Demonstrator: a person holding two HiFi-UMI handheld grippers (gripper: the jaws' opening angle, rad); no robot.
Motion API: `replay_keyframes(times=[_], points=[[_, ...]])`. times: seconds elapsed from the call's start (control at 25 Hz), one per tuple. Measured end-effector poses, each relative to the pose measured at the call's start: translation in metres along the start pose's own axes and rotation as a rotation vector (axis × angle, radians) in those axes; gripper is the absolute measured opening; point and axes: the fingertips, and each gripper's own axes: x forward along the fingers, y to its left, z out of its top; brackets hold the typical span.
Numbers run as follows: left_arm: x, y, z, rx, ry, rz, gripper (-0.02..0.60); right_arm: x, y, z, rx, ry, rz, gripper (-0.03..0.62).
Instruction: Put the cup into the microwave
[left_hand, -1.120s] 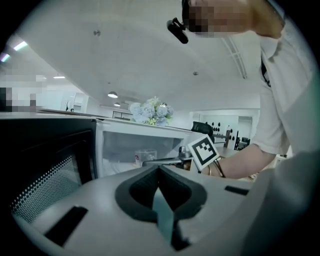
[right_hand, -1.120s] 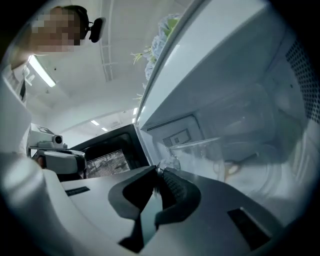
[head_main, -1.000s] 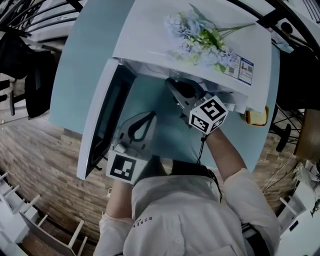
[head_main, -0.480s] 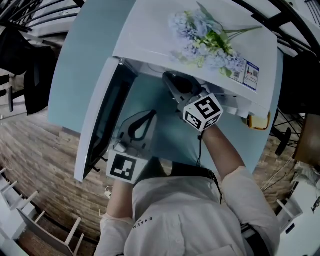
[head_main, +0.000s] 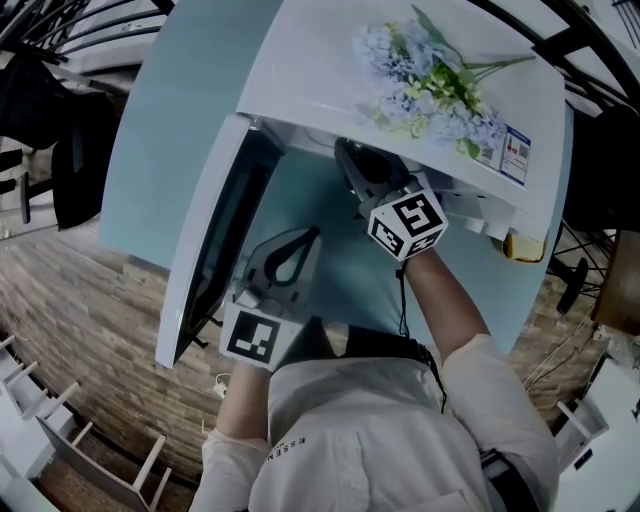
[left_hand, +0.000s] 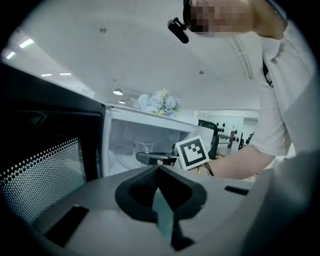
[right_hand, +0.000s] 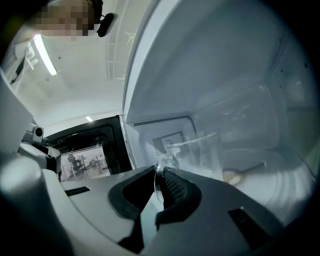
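Note:
The white microwave (head_main: 320, 70) stands open, its door (head_main: 215, 240) swung out to the left. My right gripper (right_hand: 159, 172) reaches into the cavity and is shut on the handle of a clear glass cup (right_hand: 202, 150). The cup hangs just above the turntable (right_hand: 285, 190). In the head view the right gripper (head_main: 355, 165) disappears under the microwave's top. The left gripper view shows the cup (left_hand: 145, 146) inside the cavity. My left gripper (head_main: 308, 236) stays low beside the door, jaws shut and empty.
A bunch of pale blue flowers (head_main: 430, 85) lies on top of the microwave. A pale spoon-like thing (right_hand: 242, 173) rests on the turntable near the cup. A yellow object (head_main: 520, 245) sits on the light blue table (head_main: 170, 120) to the microwave's right.
My right gripper has edged a little deeper into the microwave with the cup still held. The left gripper has stayed where it was.

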Motion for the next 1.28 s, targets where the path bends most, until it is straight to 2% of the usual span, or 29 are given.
replay_keyframes(times=[0.16, 0.28, 0.36, 0.8, 1.04, 1.28], points=[[-0.002, 0.0, -0.002, 0.015, 0.001, -0.004, 0.0, 0.0, 0.005, 0.0, -0.019, -0.005, 0.002, 0.028], [-0.002, 0.001, -0.002, 0.023, -0.003, -0.007, 0.0, 0.002, 0.012, -0.004, -0.051, 0.008, 0.016, 0.132], [-0.002, 0.001, -0.001, 0.013, -0.012, -0.023, 0.0, 0.0, 0.011, -0.008, -0.061, 0.015, 0.0, 0.141], [0.002, -0.012, -0.007, 0.037, -0.001, -0.117, 0.0, -0.036, -0.005, -0.019, -0.108, 0.036, -0.148, 0.146], [-0.008, -0.025, 0.015, 0.077, -0.041, -0.174, 0.0, -0.08, 0.008, 0.009, -0.083, 0.001, -0.257, 0.147], [-0.021, -0.038, 0.048, 0.147, -0.099, -0.219, 0.0, -0.111, 0.043, 0.047, -0.06, -0.06, -0.252, 0.141]])
